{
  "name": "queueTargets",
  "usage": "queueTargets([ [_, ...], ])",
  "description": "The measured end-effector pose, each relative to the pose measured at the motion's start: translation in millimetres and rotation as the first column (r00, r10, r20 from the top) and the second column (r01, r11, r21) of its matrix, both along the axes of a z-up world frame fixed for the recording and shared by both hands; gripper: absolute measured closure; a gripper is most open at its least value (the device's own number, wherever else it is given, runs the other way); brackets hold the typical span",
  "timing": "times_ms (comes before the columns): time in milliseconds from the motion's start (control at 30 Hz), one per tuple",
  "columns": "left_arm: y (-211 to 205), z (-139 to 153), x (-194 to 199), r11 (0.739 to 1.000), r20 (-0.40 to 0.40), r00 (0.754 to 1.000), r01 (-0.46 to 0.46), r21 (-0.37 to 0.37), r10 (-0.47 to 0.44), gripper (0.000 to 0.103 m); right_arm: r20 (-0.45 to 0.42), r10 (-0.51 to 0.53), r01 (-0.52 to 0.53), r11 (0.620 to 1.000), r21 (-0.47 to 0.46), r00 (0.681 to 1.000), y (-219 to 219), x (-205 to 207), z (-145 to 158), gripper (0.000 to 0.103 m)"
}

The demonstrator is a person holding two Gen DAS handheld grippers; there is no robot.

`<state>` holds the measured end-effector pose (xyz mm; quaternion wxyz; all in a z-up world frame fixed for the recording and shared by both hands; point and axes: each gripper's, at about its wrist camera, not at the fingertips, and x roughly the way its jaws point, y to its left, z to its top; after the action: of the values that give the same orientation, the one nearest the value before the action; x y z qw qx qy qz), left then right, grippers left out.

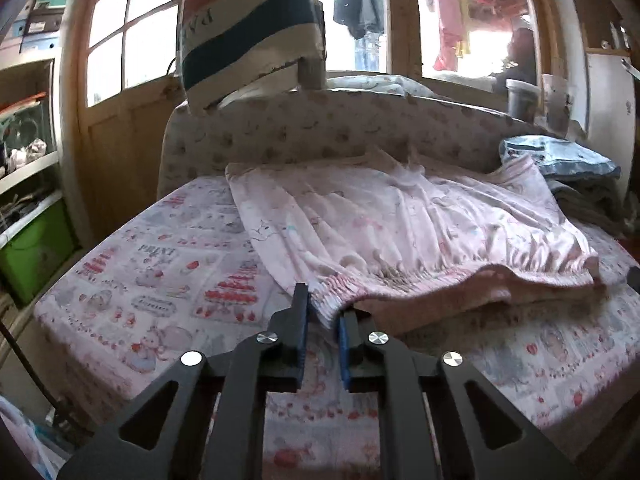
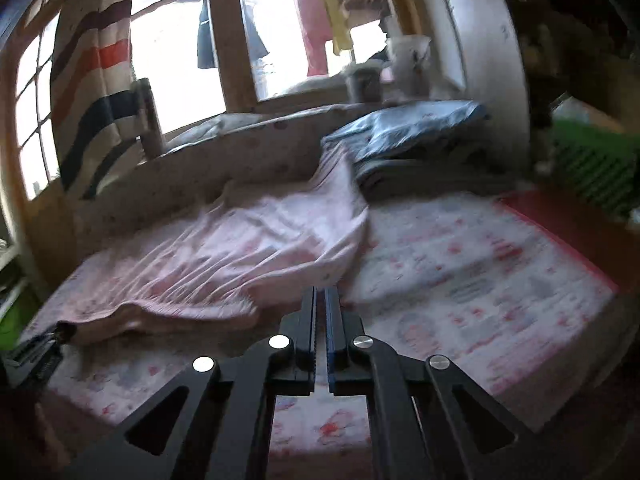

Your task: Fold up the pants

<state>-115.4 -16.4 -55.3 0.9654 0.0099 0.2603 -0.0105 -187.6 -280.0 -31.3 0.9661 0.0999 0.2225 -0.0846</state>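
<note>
Pale pink printed pants (image 1: 404, 224) lie spread on a table under a patterned cloth (image 1: 152, 280), elastic waistband nearest me. My left gripper (image 1: 325, 312) has its jaws around the left corner of the waistband (image 1: 332, 292), a small gap still between the pads. In the blurred right wrist view the pants (image 2: 224, 256) lie left of centre. My right gripper (image 2: 320, 300) is shut, its tips at the right corner of the waistband; whether cloth is pinched is unclear. The left gripper shows at that view's left edge (image 2: 36, 352).
A folded blue and grey clothes pile (image 1: 568, 168) sits at the table's back right, also in the right wrist view (image 2: 404, 140). A padded backrest (image 1: 320, 128) runs along the back. A striped cloth (image 1: 248, 28) hangs above. Shelves with a green bin (image 1: 32, 248) stand left.
</note>
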Motion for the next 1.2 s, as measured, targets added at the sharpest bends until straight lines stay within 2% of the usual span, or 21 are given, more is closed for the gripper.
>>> queueTargets([
  [67,-4.4,-2.0,-3.0,0.999,0.003,1.0,0.0,0.034,0.0,0.091,-0.001,0.046,-0.046,0.997,-0.055,0.999,12.3,2.3,-2.5,0.1],
  [133,-5.2,-2.5,-4.8,0.999,0.004,1.0,-0.002,0.036,0.002,0.091,-0.032,0.118,-0.12,0.987,-0.102,0.993,29.0,9.2,-7.0,0.096],
  [200,-4.3,-2.5,-5.0,0.999,0.002,1.0,-0.001,0.033,0.001,0.091,-0.056,0.158,-0.164,0.98,-0.114,0.986,40.5,18.2,-12.5,0.086],
  [267,-3.0,-2.9,-3.6,1.0,-0.003,1.0,-0.002,0.025,0.002,0.09,-0.076,0.172,-0.18,0.976,-0.12,0.982,46.2,25.1,-17.0,0.082],
  [467,-3.5,-4.1,0.5,1.0,-0.006,1.0,-0.012,0.027,0.012,0.084,-0.115,0.149,-0.152,0.988,-0.022,0.982,36.4,41.5,-23.9,0.08],
  [500,-3.9,-4.1,1.9,0.999,-0.005,1.0,-0.015,0.029,0.015,0.084,-0.108,0.142,-0.145,0.989,-0.024,0.984,36.6,41.8,-22.9,0.075],
  [567,-4.0,-3.8,5.4,1.0,-0.009,1.0,-0.012,0.02,0.012,0.081,-0.115,0.155,-0.16,0.986,-0.037,0.981,39.7,46.3,-22.1,0.074],
  [733,-3.8,-3.1,13.4,1.0,-0.018,1.0,-0.012,0.001,0.012,0.081,-0.093,0.144,-0.152,0.986,-0.074,0.985,46.4,51.9,-17.0,0.074],
  [800,-4.2,-3.7,15.6,1.0,-0.021,1.0,-0.011,0.003,0.011,0.081,-0.114,0.137,-0.148,0.985,-0.093,0.984,48.3,57.8,-17.0,0.074],
  [1033,-4.4,-6.4,17.1,1.0,-0.021,1.0,-0.006,-0.006,0.006,0.081,-0.099,0.135,-0.137,0.991,-0.013,0.986,40.1,69.2,-19.6,0.074],
  [1067,-3.9,-6.2,17.3,1.0,-0.021,1.0,-0.006,-0.01,0.005,0.081,-0.104,0.137,-0.139,0.99,-0.012,0.985,40.1,70.7,-19.8,0.08],
  [1100,-3.6,-6.0,17.4,1.0,-0.02,1.0,-0.005,-0.013,0.005,0.081,-0.102,0.135,-0.137,0.99,-0.019,0.986,40.2,70.8,-19.5,0.092],
  [1200,-3.1,-5.3,16.7,1.0,-0.015,1.0,-0.009,-0.012,0.009,0.085,-0.071,0.112,-0.114,0.993,-0.023,0.991,38.9,64.8,-17.4,0.096],
])
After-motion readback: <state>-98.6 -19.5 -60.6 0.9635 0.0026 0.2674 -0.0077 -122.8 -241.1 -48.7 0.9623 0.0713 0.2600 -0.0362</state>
